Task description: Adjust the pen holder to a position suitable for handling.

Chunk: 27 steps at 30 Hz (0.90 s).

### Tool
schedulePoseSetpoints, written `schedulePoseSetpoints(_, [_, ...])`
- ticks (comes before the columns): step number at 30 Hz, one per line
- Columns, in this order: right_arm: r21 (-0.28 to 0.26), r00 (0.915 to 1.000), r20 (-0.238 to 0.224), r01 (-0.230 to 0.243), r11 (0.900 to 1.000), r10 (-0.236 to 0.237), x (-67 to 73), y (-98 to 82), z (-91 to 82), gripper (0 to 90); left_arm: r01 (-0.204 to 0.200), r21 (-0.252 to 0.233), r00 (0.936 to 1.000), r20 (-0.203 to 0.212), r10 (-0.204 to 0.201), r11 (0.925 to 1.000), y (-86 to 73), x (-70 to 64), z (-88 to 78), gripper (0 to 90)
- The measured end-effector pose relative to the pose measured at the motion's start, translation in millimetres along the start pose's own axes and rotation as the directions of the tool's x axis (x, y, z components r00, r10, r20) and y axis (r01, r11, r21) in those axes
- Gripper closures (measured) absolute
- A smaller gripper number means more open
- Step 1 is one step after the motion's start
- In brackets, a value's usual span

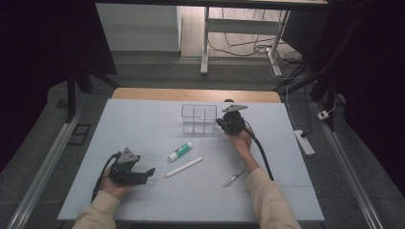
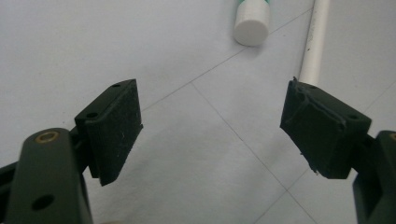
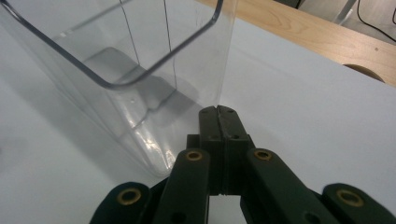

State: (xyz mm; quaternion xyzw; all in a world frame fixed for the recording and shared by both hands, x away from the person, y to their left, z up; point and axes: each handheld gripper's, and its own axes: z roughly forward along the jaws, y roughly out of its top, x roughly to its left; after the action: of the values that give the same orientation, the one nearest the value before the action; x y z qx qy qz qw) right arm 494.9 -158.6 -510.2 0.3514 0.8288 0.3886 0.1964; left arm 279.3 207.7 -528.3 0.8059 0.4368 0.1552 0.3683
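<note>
1. I work in what looks like a lab or recording room: dark curtains (image 1: 43,43) hang on both sides.
2. My bench (image 1: 143,129) is covered white.
3. Loose cables (image 1: 248,47) and a power strip (image 1: 304,142) lie on grey floor (image 1: 157,71).

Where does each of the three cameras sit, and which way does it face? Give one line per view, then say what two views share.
High view: above the person's side, facing forward and down on the table; forearms, hands and both grippers show.
Left gripper view: rides the left gripper, facing the table; two open black fingers.
Right gripper view: rides the right gripper, shut, facing the clear organizer.
Shared: the glue stick and white tube, in the high and left gripper views.
</note>
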Motion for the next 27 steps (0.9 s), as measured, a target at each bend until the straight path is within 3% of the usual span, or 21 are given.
schedulePoseSetpoints(6, [-0.003, 0.9998, -0.006, 0.017, 1.000, -0.017, -0.5, 0.5, -19.3, 89.0, -0.006, -0.007, 1.0000, 0.006, 0.006, 1.0000, 0.6, 1.4, 0.5, 20.7])
schedulePoseSetpoints(16, [-0.010, 0.9977, -0.024, 0.063, 0.998, -0.063, -13.1, -22.2, -59.5, 88.9, -0.017, -0.019, 0.9997, 0.019, 0.017, 0.9997, 2.9, 2.2, 1.1, 21.3])
schedulePoseSetpoints(23, [-0.038, 0.9963, -0.065, 0.053, 0.998, -0.056, -23.7, -33.8, -86.2, 71.4, -0.017, -0.024, 0.9996, 0.024, 0.018, 0.9996, 3.9, 1.7, 0.9, 21.3])
schedulePoseSetpoints(27, [-0.034, 0.9947, -0.067, 0.075, 0.997, -0.077, -26.8, -38.0, -99.4, 60.5, -0.012, -0.027, 0.9995, 0.028, 0.013, 0.9996, 3.9, 2.5, 0.5, 21.3])
